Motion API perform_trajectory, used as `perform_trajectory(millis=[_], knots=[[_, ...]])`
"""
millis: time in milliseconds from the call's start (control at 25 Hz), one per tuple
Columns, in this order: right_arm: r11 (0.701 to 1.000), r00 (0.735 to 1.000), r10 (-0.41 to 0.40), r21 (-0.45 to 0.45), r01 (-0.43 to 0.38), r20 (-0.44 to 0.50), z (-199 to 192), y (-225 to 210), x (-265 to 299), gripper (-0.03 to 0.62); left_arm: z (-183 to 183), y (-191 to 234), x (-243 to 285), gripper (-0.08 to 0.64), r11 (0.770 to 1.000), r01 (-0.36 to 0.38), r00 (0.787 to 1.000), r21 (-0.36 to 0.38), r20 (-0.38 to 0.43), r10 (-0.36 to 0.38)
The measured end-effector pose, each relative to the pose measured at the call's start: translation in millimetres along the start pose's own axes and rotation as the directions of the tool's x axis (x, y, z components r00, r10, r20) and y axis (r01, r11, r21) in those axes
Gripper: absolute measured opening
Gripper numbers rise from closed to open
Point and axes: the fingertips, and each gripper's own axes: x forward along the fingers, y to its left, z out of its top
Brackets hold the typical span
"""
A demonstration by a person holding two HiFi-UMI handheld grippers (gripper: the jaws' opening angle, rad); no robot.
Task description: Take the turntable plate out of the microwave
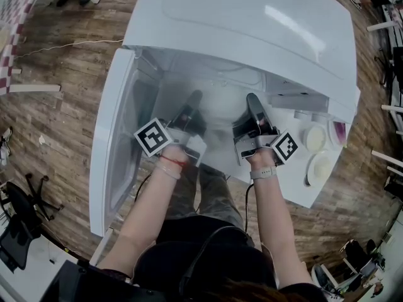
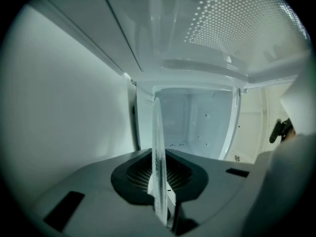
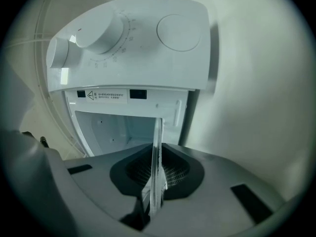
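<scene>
The clear glass turntable plate [image 1: 220, 111] lies inside the open white microwave [image 1: 252, 24], faint against the pale cavity. My left gripper [image 1: 194, 99] reaches into the cavity on the plate's left side and my right gripper [image 1: 252, 100] on its right. In the left gripper view the plate's rim [image 2: 159, 147] runs edge-on between the dark pads, and my left gripper [image 2: 162, 191] is shut on it. In the right gripper view the rim [image 3: 158, 147] likewise stands between the pads, with my right gripper [image 3: 155, 186] shut on it.
The microwave door [image 1: 113, 143] hangs open to the left of my left arm. The control panel with its round dials [image 1: 318, 140] is to the right of my right hand, and a dial [image 3: 98, 33] shows close above the cavity opening. Wooden floor [image 1: 63, 74] surrounds the microwave.
</scene>
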Motion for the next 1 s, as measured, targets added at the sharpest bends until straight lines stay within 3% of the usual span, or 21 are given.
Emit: perform_trajectory(millis=[440,680,1000], knots=[[1.0,1.0,-0.004,0.006,0.005,-0.022,1,-3,-3,0.04,24,1,9,0.032,1.0,0.015,0.995,-0.013,0.103,-0.014],[1.0,1.0,-0.002,-0.003,0.001,-0.029,2,-3,-4,0.041,23,3,11,0.032,1.0,0.01,0.994,-0.01,0.107,-0.008],[0.996,0.999,0.002,-0.092,-0.006,-0.043,3,3,0,0.043,22,1,7,0.031,1.0,0.006,0.994,-0.016,0.111,-0.004]])
